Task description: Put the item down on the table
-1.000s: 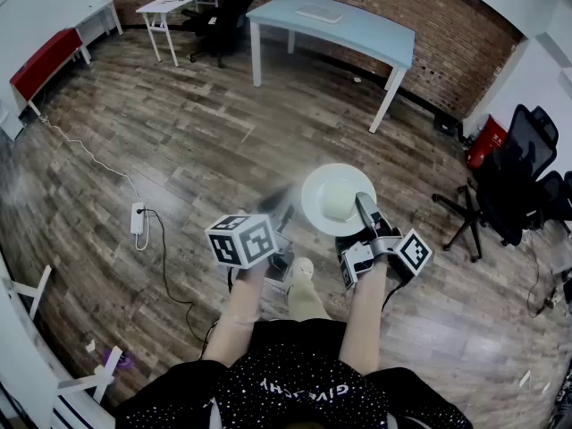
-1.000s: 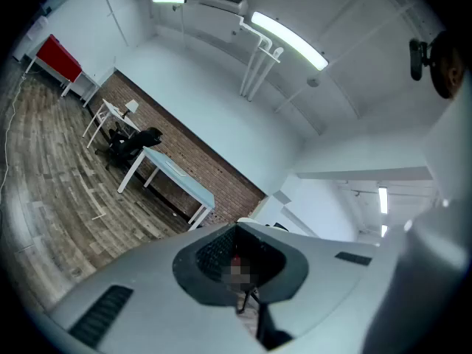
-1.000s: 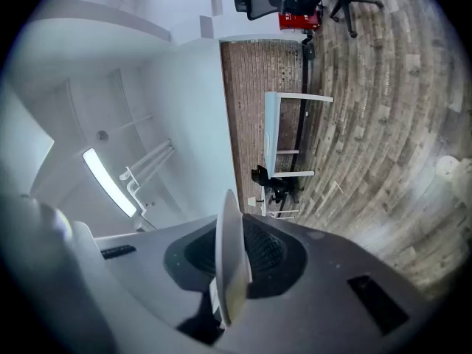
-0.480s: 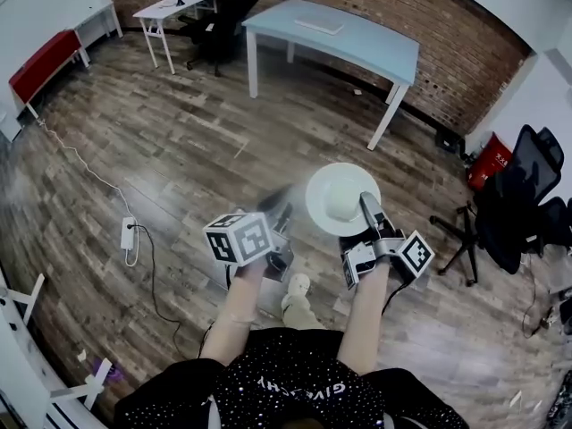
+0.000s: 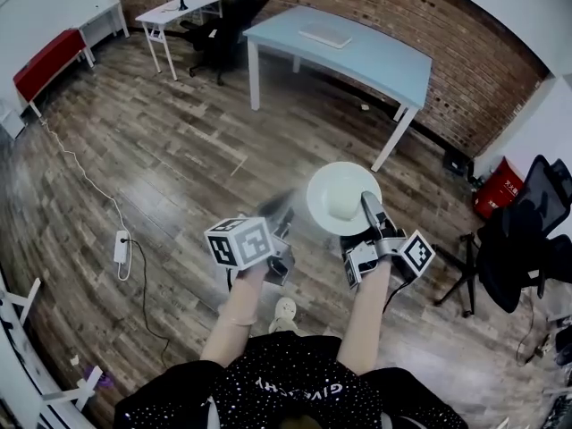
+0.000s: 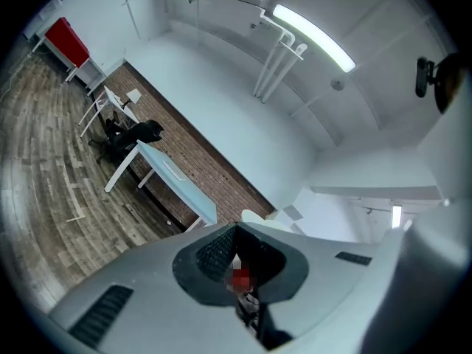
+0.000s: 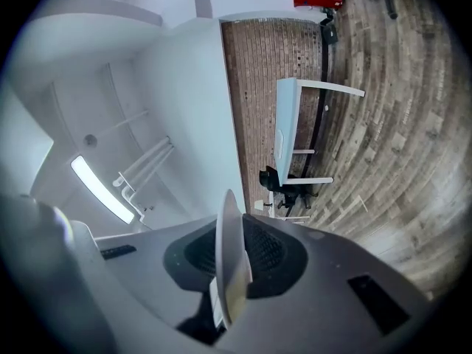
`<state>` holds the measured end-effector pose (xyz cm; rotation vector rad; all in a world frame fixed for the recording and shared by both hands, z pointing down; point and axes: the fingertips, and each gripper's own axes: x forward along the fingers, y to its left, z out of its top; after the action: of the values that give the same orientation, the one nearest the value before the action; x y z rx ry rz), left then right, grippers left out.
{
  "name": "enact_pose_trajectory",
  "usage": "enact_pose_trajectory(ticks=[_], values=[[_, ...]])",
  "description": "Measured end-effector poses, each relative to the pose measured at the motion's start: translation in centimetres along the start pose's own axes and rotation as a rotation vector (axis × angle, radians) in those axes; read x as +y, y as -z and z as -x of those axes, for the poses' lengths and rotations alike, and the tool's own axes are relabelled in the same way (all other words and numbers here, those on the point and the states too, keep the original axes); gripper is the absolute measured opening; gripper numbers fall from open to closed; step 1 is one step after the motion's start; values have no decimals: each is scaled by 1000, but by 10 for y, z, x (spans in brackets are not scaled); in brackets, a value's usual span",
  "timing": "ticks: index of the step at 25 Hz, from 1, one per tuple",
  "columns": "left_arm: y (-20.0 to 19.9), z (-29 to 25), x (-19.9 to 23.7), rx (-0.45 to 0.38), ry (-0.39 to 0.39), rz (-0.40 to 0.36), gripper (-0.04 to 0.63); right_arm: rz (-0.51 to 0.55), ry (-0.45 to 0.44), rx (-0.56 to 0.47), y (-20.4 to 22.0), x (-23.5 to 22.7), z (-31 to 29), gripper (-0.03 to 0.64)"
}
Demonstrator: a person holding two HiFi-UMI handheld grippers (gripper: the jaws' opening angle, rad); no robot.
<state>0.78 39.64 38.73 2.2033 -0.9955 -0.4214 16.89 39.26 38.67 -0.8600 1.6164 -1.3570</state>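
A white plate (image 5: pixel 342 197) is held out in front of the person, above the wooden floor. My right gripper (image 5: pixel 369 207) is shut on its near rim. In the right gripper view the plate (image 7: pixel 226 245) shows edge-on, pinched between the jaws of my right gripper (image 7: pixel 230 226). My left gripper (image 5: pixel 281 214) hangs beside the plate, to its left, shut and holding nothing; in its own view the left gripper (image 6: pixel 237 232) has its jaws closed together. The light blue table (image 5: pixel 349 50) stands ahead by the brick wall, also seen as the table (image 6: pixel 174 180) and the table (image 7: pixel 287 127).
A flat white item (image 5: pixel 326 36) lies on the blue table. A white desk with a lamp (image 5: pixel 179 7) and a black chair (image 5: pixel 228 18) stand at the back left. Another black office chair (image 5: pixel 525 250) is at the right. A power strip with cable (image 5: pixel 119 247) lies on the floor at the left.
The person has stepped forward, so the blue table and the brick wall are nearer. Both grippers and the plate keep the same pose in front of the body.
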Motion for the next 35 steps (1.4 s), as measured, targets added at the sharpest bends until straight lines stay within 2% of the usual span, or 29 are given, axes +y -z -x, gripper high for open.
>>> enact_pose_trajectory(ticks=[3,7,12,23,29,35], values=[[-12,-33,14,-18,-8,19,11,-5,-31,18,-29,-1,-32,50],[-25,-71,39,-29,-34,20,11,-8,-25,41,-54,-14,-73,49],[-37,-106,56,-47,-51,-6,11,-10,-20,65,-77,-26,-107,49],[-38,-117,70,-49,-68,0,11,-66,-11,123,-70,-49,-130,49],[-41,-125,84,-52,-96,6,11,-92,22,114,-74,-65,-138,50],[-57,-162,102,-44,-76,13,11,-104,18,92,-94,-75,-164,49]])
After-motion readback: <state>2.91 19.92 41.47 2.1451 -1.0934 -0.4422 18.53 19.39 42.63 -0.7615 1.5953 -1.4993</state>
